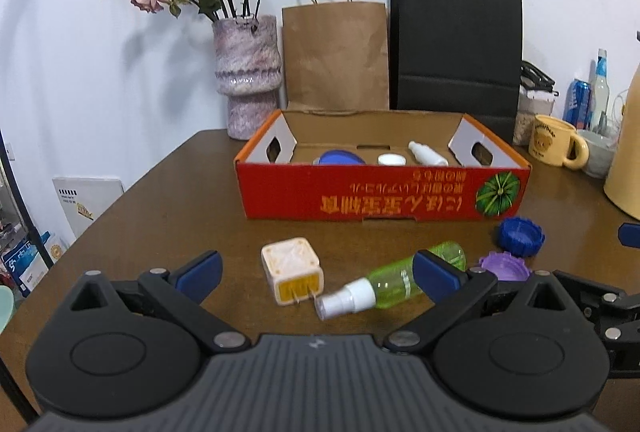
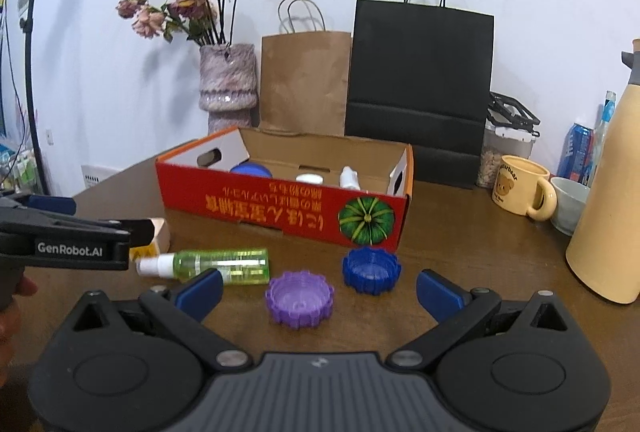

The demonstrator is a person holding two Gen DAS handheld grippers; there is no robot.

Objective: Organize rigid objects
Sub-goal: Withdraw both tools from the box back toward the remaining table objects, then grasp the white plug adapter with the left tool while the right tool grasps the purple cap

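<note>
On the brown table a red cardboard box [image 1: 384, 196] [image 2: 280, 208] stands open, holding a blue lid [image 1: 340, 157], a white cap [image 1: 391, 159] and a small white bottle [image 1: 426, 153]. In front of it lie a cream plug adapter [image 1: 292, 270], a green spray bottle [image 1: 396, 278] [image 2: 218, 264], a purple ridged cap [image 2: 300, 296] [image 1: 505, 266] and a blue ridged cap [image 2: 371, 270] [image 1: 520, 236]. My left gripper [image 1: 318, 270] is open, with the adapter and the bottle lying between its fingers. My right gripper [image 2: 320, 290] is open around the purple cap.
A vase of dried roses [image 1: 247, 76], a brown paper bag [image 1: 336, 56] and a black paper bag [image 1: 456, 44] stand behind the box. At right are a yellow mug [image 2: 520, 192], a bowl [image 2: 570, 204], a tall cream jug [image 2: 608, 224], a can and bottles.
</note>
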